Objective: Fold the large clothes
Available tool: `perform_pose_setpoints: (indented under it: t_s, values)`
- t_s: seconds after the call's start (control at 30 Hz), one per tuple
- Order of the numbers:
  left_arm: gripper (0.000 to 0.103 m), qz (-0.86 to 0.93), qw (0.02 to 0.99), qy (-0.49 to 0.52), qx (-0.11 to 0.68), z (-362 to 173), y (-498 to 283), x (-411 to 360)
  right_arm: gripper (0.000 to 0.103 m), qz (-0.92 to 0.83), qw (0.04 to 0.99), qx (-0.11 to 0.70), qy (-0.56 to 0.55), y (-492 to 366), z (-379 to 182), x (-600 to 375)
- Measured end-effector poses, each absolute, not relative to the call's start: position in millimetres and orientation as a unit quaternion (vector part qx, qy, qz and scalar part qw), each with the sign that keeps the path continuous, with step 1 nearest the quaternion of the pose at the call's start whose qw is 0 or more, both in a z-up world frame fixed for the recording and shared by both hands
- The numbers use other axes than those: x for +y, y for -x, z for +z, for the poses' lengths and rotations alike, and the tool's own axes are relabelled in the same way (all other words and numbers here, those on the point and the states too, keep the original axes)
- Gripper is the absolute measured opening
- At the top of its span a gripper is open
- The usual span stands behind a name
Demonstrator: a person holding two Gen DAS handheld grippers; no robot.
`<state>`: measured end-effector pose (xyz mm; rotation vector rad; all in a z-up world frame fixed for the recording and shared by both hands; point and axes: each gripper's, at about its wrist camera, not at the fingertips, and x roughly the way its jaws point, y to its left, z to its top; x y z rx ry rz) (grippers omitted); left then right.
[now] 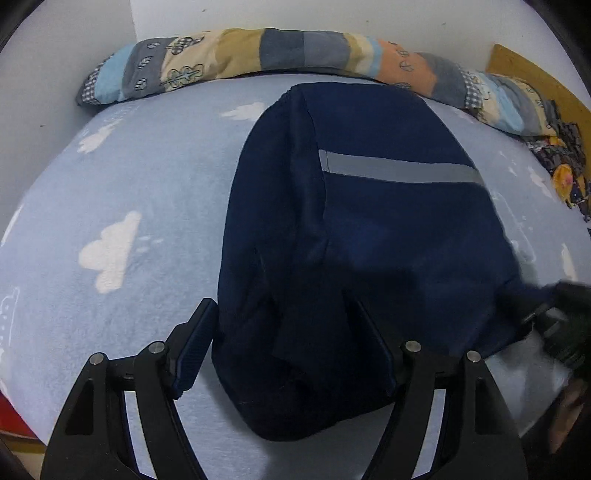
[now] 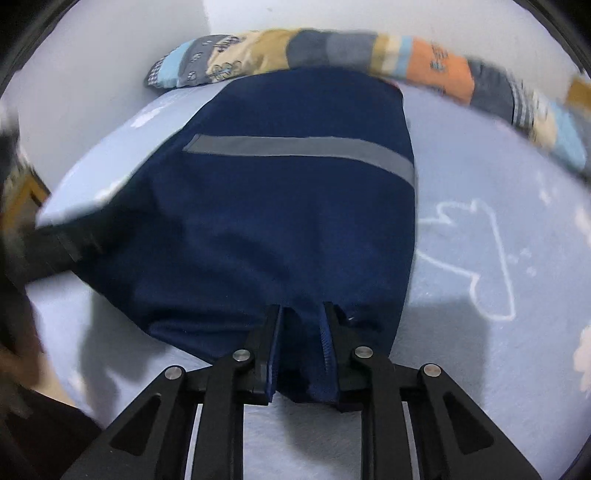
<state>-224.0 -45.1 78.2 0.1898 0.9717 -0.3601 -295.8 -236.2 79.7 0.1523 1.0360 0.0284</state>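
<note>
Left wrist view: a navy garment [image 1: 369,240] with a grey reflective stripe [image 1: 399,170] is seen spread on a light blue bedsheet [image 1: 129,184] printed with white clouds. The near end of the garment is bunched up and lies between the fingers of the left gripper [image 1: 284,347], whose jaws are set wide apart. The left finger stands just beside the fabric's edge, and the right finger is laid against the cloth, so no clamping is shown there. Along the far edge of the bed, a long patchwork bolster [image 1: 295,51] in blue, grey, tan and orange is laid against a white wall [image 1: 332,14]. At the right border, a multicoloured cloth [image 1: 569,173] is seen past the garment, and the black shape of the other tool is blurred at the garment's right corner.

From the right wrist view, the same garment [image 2: 277,221] is seen lengthwise, its stripe [image 2: 303,147] running across its far half and its far end reaching close to the bolster [image 2: 332,48]. The right gripper [image 2: 303,339] is placed at the garment's near hem, with its jaws drawn close together on a fold of navy fabric that fills the narrow gap between the pads. A cloud outline is printed on the bedsheet [image 2: 498,240] to the right of the garment. The left border of this view is smeared by motion, and what is shown there cannot be told.
</note>
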Motion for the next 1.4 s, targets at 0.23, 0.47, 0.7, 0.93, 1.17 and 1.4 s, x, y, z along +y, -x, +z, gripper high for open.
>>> perform_pose_setpoints:
  t_s: [0.23,0.47,0.7,0.93,1.17,1.4]
  values:
    - [0.074,-0.200,0.900,-0.062,0.382,117.5,234.9,-46.2,0.028,0.023,0.887,0.440,-0.136,238.4,145.7,-275.4]
    - [0.074,-0.193,0.855,-0.088,0.473,69.1,207.7,-70.3,0.029,-0.031,0.878,0.450,-0.159,113.7,132.1,-319.1]
    - [0.075,-0.187,0.855,-0.089,0.475,67.7,199.5,-71.2,0.029,-0.036,0.831,0.532,-0.156,64.3,61.4,-330.2]
    - [0.074,-0.206,0.858,-0.071,0.465,83.4,205.1,-66.1,0.035,0.018,0.858,0.496,-0.135,131.6,115.0,-320.2]
    - [0.074,-0.197,0.860,-0.083,0.464,84.0,212.8,-57.8,0.036,0.061,0.858,0.500,-0.103,269.4,121.7,-275.7]
    - [0.078,-0.178,0.861,-0.088,0.467,70.9,214.8,-58.0,0.034,0.029,0.862,0.504,-0.051,308.3,59.6,-246.7]
